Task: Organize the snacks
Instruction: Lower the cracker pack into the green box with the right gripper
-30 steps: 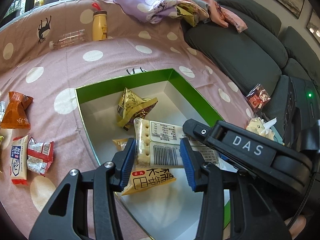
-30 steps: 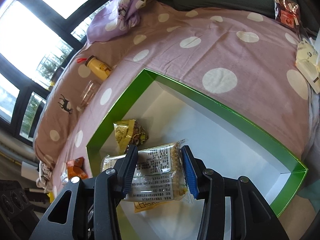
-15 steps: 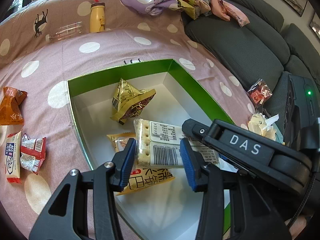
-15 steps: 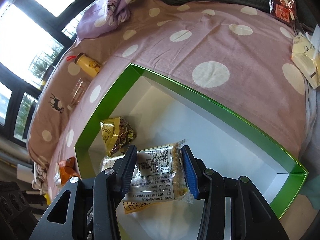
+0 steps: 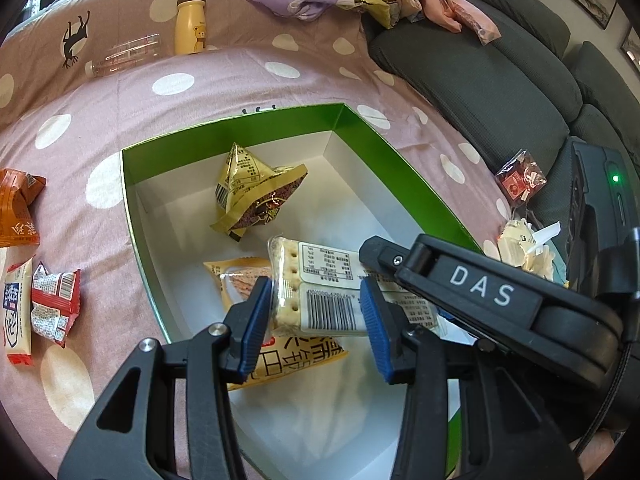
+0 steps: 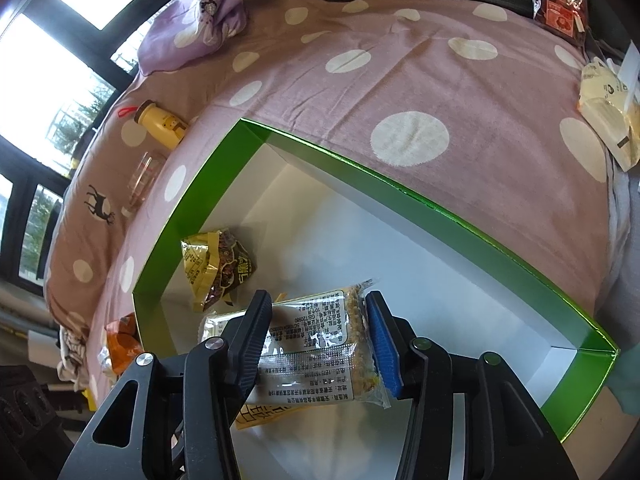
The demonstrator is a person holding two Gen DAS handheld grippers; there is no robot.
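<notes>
The left tool (image 5: 316, 316) pinches a cracker packet (image 5: 320, 288) at lower centre, above the green box (image 5: 400, 168). The right tool (image 6: 316, 340) is opening around a grain bar (image 6: 316, 340). Both seem light, crinkly and brittle; grip gently across the middle.

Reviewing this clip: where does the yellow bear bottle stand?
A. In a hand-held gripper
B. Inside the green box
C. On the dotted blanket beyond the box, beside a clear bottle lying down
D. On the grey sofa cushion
C: the yellow bear bottle stands upright on the dotted blanket, outside the green box, next to the clear bottle lying flat.
</notes>
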